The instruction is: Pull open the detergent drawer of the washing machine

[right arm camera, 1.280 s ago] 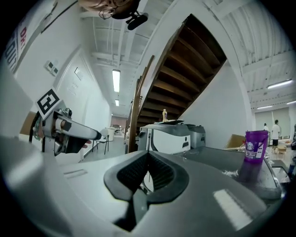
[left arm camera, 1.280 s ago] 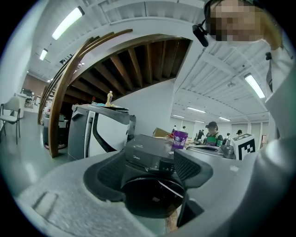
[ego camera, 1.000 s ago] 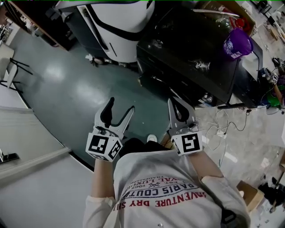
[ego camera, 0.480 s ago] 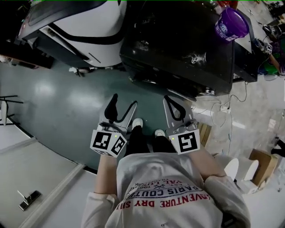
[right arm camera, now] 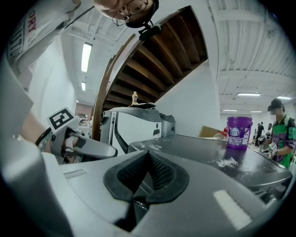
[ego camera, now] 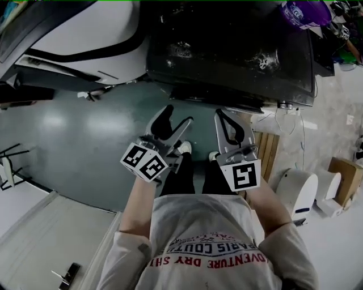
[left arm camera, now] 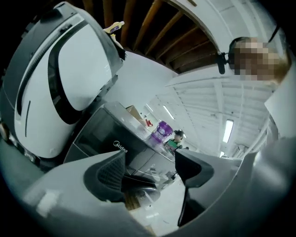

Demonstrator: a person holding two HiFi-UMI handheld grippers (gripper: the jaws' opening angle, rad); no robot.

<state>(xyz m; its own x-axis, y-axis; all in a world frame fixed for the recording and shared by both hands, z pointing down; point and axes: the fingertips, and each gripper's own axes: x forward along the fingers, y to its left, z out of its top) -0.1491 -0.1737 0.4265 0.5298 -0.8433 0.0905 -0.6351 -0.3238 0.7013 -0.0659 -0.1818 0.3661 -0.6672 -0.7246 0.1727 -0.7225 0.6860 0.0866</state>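
Observation:
The black washing machine (ego camera: 227,51) stands just ahead of me, its front edge right beyond both grippers. In the left gripper view its dark front (left arm camera: 104,136) carries a small logo; I cannot make out the detergent drawer. My left gripper (ego camera: 175,120) is rolled to one side, short of the machine's front. Its jaws are opening and nothing lies between the pads (left arm camera: 108,173). My right gripper (ego camera: 223,115) is shut and empty, with its tips close under the machine's front edge. In the right gripper view the closed pads (right arm camera: 157,172) sit level with the machine's top (right arm camera: 208,155).
A big white and grey machine (ego camera: 85,39) stands to the left of the washer. A purple bucket (ego camera: 306,11) sits on the washer's far right corner. Wooden slats (ego camera: 266,153), cables (ego camera: 295,122), white appliances (ego camera: 298,192) and a cardboard box (ego camera: 346,175) lie to the right. A person (right arm camera: 281,134) stands beyond the washer.
Both grippers have come forward and down toward the washer's front. The left gripper has rolled and tilted to the right. The washer now sits straight ahead and fills more of the view.

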